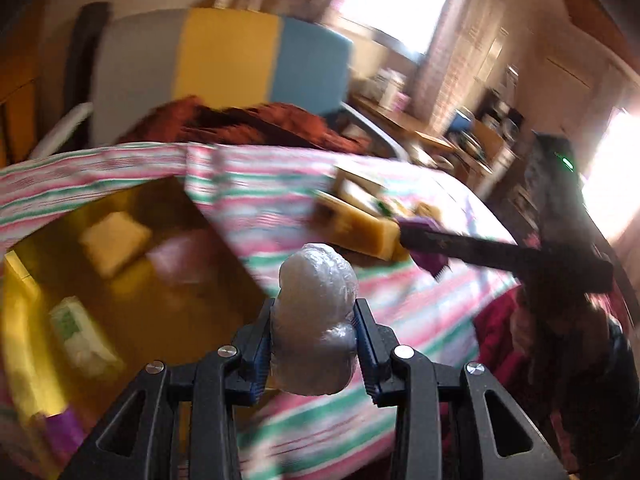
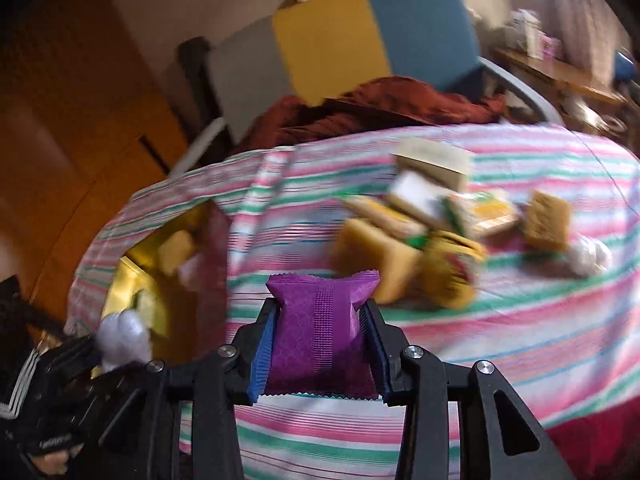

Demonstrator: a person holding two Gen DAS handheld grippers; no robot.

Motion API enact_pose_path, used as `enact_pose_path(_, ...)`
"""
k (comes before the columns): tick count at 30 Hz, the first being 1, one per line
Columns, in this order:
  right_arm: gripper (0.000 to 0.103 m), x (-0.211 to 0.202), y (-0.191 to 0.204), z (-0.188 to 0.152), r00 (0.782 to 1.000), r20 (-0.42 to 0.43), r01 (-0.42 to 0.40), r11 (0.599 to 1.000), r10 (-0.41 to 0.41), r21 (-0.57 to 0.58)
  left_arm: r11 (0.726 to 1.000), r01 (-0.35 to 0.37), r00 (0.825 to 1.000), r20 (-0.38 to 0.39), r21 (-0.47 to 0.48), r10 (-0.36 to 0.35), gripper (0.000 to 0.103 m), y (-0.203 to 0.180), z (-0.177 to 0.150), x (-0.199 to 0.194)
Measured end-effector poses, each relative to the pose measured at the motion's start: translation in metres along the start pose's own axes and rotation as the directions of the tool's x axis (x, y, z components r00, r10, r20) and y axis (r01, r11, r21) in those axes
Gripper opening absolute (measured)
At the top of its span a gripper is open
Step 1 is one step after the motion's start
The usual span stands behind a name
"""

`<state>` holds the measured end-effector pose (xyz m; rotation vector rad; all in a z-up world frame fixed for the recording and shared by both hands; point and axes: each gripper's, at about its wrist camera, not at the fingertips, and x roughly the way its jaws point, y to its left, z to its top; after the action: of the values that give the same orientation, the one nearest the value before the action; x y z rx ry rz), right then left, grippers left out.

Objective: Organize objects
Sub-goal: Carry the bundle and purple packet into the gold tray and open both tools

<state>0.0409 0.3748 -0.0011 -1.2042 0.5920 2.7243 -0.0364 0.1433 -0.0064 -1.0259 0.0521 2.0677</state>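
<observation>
Purple sachet [image 2: 322, 332]: clamped between the jaws of the right gripper [image 2: 320, 344], carried above the striped cloth [image 2: 520, 320] on the counter.
White wrapped lump [image 1: 314, 320]: clamped in the left gripper [image 1: 314, 344], near the open yellow bin [image 1: 24, 320].
Bin contents, blurred: a yellowish packet [image 1: 114, 242], a pinkish item [image 1: 180, 256], a green-and-white packet [image 1: 80, 332]. Judged already sorted.
Outstanding: pile of snack packets and small boxes [image 2: 440, 216] on the cloth, well apart from the bin.
Status: partway through; two items in transit, several left to collect.
</observation>
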Motion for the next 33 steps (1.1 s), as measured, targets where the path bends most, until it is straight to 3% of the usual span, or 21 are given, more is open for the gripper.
enact_pose_path(5,0.041,0.024,0.07,0.001,0.993,-0.056,-0.109,0.986,0.103,-0.122,0.985,-0.13,0.989,0.05,-0.116,0.136,0.037,0.065,0.005,-0.031)
enact_pose_path(12,0.042,0.059,0.135,-0.014,0.972,-0.153,-0.208,0.951,0.176,-0.227,0.94,-0.284,0.954,0.044,-0.19,0.297,0.037,0.14,0.016,-0.047)
enact_pose_path(15,0.045,0.075,0.155,-0.021,0.962,-0.191,-0.239,0.94,0.195,-0.245,0.919,-0.341,0.935,0.031,-0.197,0.353,0.047,0.161,0.022,-0.044)
enact_pose_path(17,0.054,0.082,0.167,-0.027,0.957,-0.212,-0.25,0.933,0.197,-0.26,0.897,-0.375,0.92,0.022,-0.233,0.391,0.054,0.172,0.024,-0.046)
enact_pose_path(19,0.063,0.086,0.175,-0.033,0.954,-0.222,-0.259,0.929,0.203,-0.265,0.889,-0.375,0.918,0.028,-0.261,0.396,0.057,0.179,0.022,-0.051)
enact_pose_path(23,0.066,0.089,0.182,-0.044,0.947,-0.246,-0.272,0.921,0.206,-0.279,0.877,-0.365,0.918,0.034,-0.312,0.394,0.06,0.184,0.011,-0.06)
enact_pose_path(25,0.072,0.089,0.183,-0.049,0.947,-0.253,-0.268,0.921,0.198,-0.282,0.866,-0.385,0.908,0.036,-0.318,0.416,0.06,0.181,0.004,-0.064)
enact_pose_path(33,0.089,0.078,0.194,-0.067,0.986,-0.136,-0.143,0.923,0.1,-0.357,0.828,-0.456,0.87,0.031,-0.326,0.492,0.06,0.153,-0.023,-0.076)
